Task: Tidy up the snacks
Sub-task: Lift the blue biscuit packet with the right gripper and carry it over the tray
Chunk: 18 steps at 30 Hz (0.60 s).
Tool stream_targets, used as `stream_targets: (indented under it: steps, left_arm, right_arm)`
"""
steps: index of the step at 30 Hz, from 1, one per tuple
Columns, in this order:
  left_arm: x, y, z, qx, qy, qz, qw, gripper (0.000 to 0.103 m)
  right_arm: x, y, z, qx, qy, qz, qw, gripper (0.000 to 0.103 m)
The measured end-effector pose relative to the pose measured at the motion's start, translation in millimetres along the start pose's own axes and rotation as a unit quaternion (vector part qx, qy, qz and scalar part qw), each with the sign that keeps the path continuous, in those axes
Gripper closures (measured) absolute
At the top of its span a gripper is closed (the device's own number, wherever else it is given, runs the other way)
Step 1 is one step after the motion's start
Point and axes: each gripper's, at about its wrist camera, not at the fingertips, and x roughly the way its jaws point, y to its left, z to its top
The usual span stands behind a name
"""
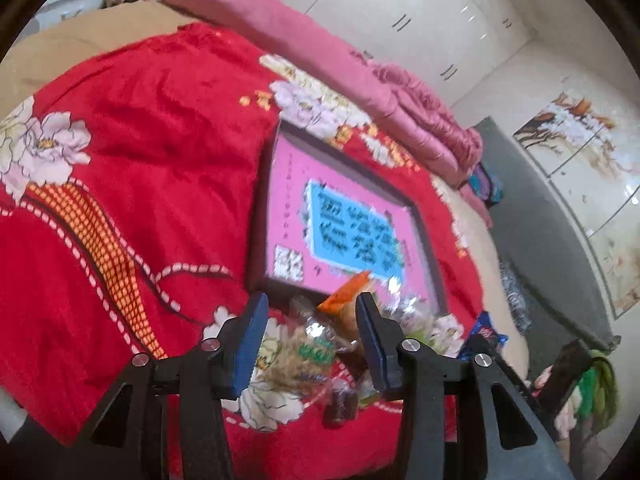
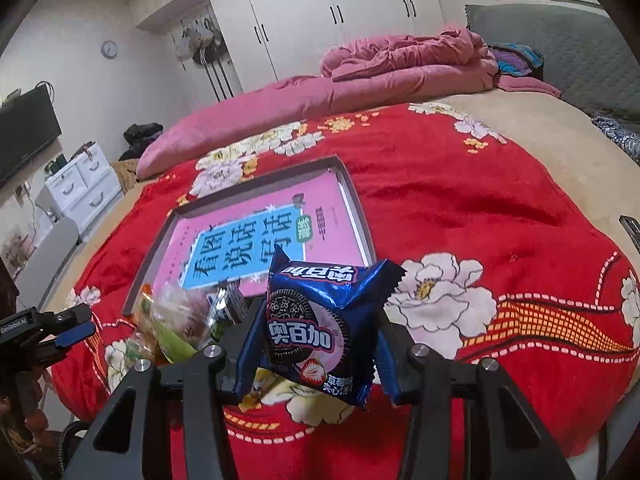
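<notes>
A shallow dark-rimmed tray (image 1: 424, 216) (image 2: 352, 188) with a pink and blue printed bottom lies on the red flowered blanket. A pile of snack packets (image 1: 316, 344) (image 2: 176, 320) sits just in front of its near edge. My left gripper (image 1: 312, 312) is open and empty, hovering over the pile; it shows at the left of the right wrist view (image 2: 68, 328). My right gripper (image 2: 320, 320) is shut on a blue cookie packet (image 2: 316, 324) held above the blanket, near the tray's near corner. The blue packet peeks in the left wrist view (image 1: 484, 332).
A rolled pink quilt (image 2: 400, 68) lies along the far side of the bed. White wardrobes (image 2: 320, 12) stand behind. A white drawer unit (image 2: 80, 188) and a television (image 2: 24, 132) are at the left. A grey headboard (image 2: 568, 52) is at the right.
</notes>
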Motion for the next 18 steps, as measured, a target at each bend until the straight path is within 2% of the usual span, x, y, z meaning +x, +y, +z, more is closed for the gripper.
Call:
stream_targets:
  steps: [4,7,18]
  left_arm:
    - [-8,1,11,-0.001,-0.018,-0.023,0.9996,0.057]
    - [-8,0,17,0.002,-0.026,-0.025,0.9994,0.057]
    - [11,-15,36,0.033,-0.041,0.003,0.9986,0.057]
  right_arm:
    - [1,1,8,0.001,-0.012,0.007,1.000,0.054]
    - [2,2,15,0.000,-0.023,0.011,1.000,0.054]
    - [18,15,35,-0.033,-0.038,0.022,0.998,0.054]
